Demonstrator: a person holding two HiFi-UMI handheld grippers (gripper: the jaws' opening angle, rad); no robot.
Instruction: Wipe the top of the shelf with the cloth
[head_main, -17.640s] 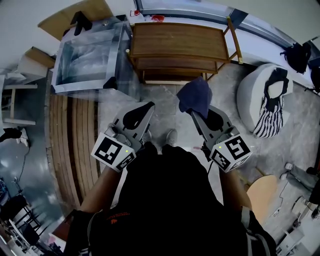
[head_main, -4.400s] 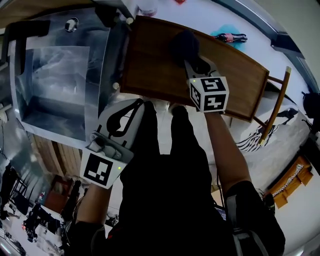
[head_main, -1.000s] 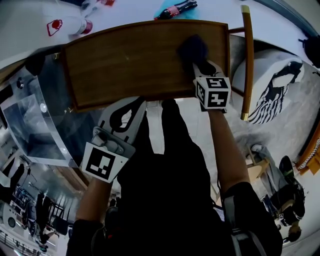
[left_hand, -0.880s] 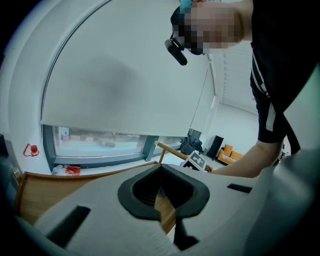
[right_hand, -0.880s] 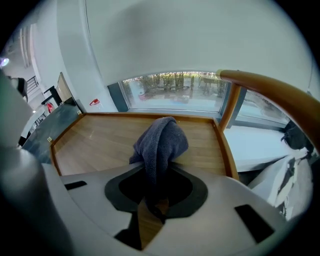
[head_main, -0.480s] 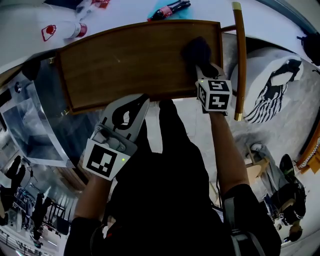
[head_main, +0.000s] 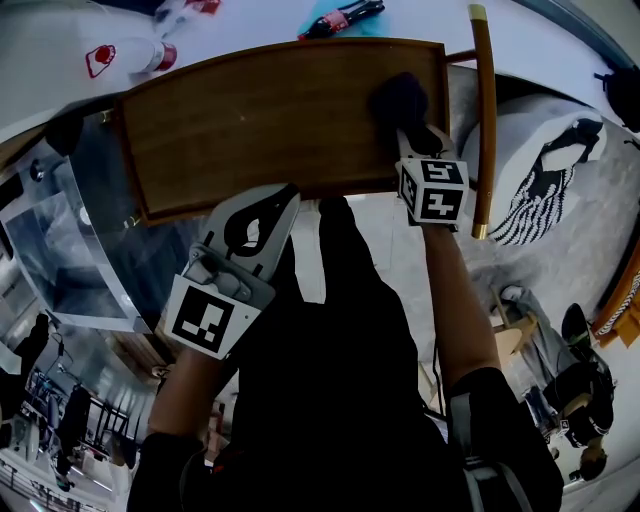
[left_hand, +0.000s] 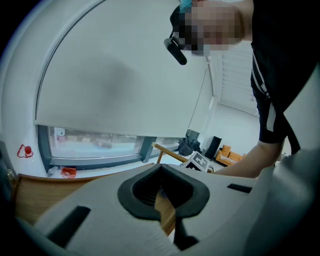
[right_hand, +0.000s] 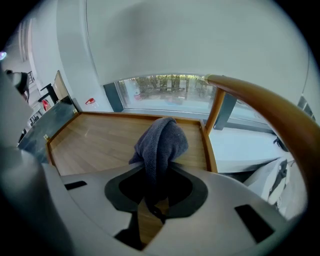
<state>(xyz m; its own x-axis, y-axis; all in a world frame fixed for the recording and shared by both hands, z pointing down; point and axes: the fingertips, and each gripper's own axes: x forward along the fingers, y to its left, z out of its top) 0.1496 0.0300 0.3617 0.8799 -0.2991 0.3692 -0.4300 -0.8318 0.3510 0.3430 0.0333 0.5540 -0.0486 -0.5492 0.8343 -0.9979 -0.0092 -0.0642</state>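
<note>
A dark blue cloth (head_main: 397, 98) is clamped in the jaws of the right gripper (head_main: 408, 128) and rests on the wooden shelf top (head_main: 260, 120) at its far right corner. The unwiped length of the shelf runs left from the jaws. The left gripper (head_main: 283, 197) is nearer the person, off the shelf's near edge, with its jaws together and empty.

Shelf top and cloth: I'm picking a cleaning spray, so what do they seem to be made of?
Shelf top: looks like wood with a smooth, low-sheen finish; fine straight grain lines run along its brown surface. Veneer or laminate cannot be ruled out.
Cloth: a soft textile, dark blue-grey, probably terry or microfibre; it shows a nubbly surface and limp folds.
</note>
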